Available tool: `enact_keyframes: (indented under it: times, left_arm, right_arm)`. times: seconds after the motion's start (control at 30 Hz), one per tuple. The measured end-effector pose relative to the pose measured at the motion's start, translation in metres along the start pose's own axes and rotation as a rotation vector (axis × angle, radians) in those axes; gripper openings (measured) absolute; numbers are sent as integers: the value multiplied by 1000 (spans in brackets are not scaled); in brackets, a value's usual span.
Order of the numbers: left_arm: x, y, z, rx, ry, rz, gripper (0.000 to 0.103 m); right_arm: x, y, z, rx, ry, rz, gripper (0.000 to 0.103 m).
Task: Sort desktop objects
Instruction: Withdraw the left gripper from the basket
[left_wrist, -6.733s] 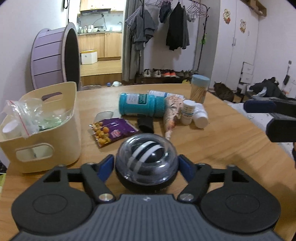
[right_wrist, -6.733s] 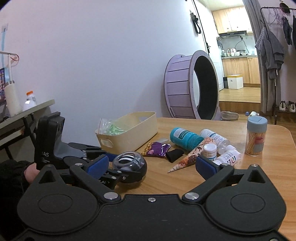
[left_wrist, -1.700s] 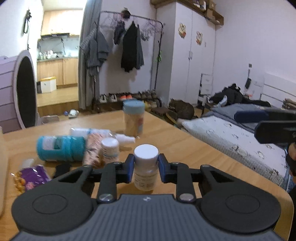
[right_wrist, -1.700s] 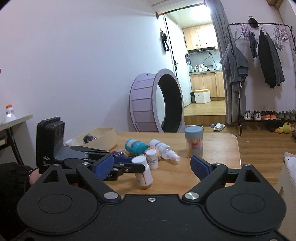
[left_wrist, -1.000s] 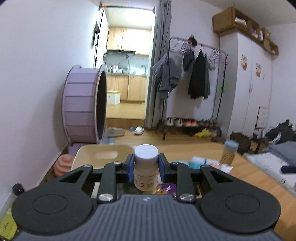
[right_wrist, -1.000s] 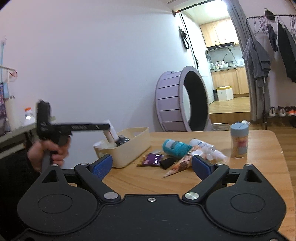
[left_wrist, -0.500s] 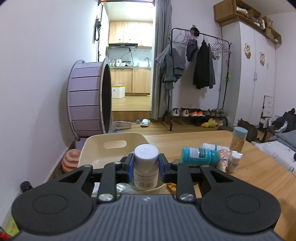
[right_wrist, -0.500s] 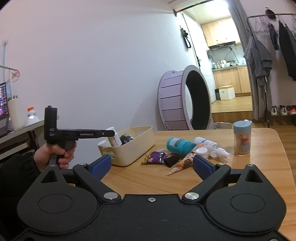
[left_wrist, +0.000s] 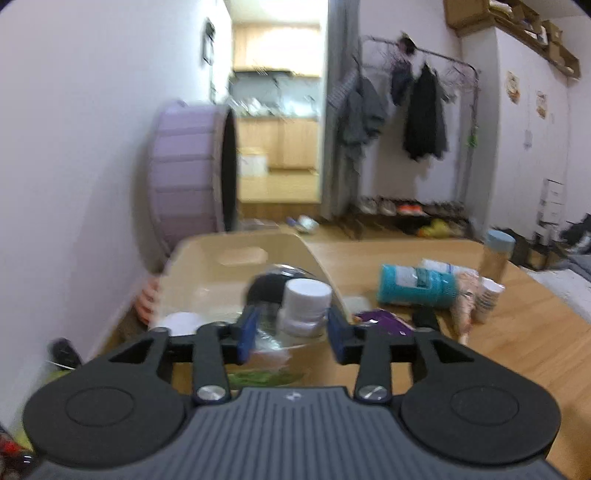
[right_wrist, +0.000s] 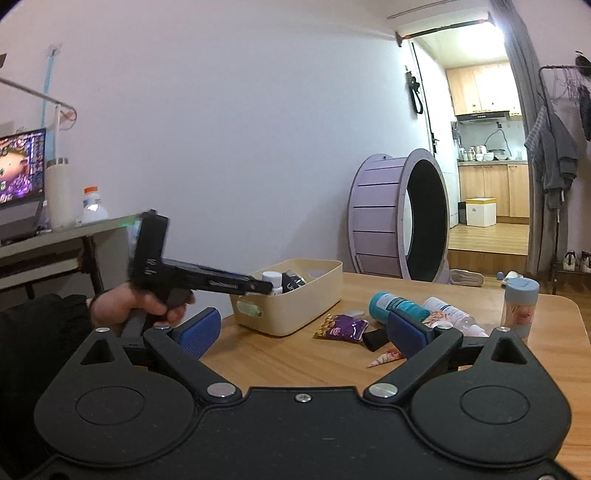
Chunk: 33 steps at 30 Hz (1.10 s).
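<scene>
Left wrist view blurs the basket (left_wrist: 207, 258) contents.

Your right gripper (right_wrist: 303, 330) hangs wide open above the desk (right_wrist: 295, 363); beyond it, your left gripper (right_wrist: 264, 286) reaches over the cream bin (right_wrist: 295, 306), beside a white-capped bottle (right_wrist: 272, 281).

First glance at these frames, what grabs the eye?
The big purple cylindrical wheel standing on the floor by the wall behind the wooden table. Then the left gripper, jaws parted around a small white-capped bottle over the cream plastic basket, where a black ball already lies.
</scene>
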<state>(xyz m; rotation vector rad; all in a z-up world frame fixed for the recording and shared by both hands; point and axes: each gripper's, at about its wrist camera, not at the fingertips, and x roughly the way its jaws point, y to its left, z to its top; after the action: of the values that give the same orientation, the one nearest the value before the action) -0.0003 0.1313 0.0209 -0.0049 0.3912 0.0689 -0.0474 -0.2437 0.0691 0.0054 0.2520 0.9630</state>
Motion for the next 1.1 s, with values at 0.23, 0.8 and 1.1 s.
enact_keyframes:
  times: [0.23,0.8,1.1]
  left_arm:
    - [-70,-6,-6,-45,-97,-17,76]
    - [-165,-12,-44,-144,7,-196,82]
    - [-117,-37,-34,-46,-3,-261,82]
  right_arm:
    - [5,-4,-8,18,19,1,97]
    - [-26,-9,18,-46,74,-24,101]
    - [14,-6,15,-45,96,58,101]
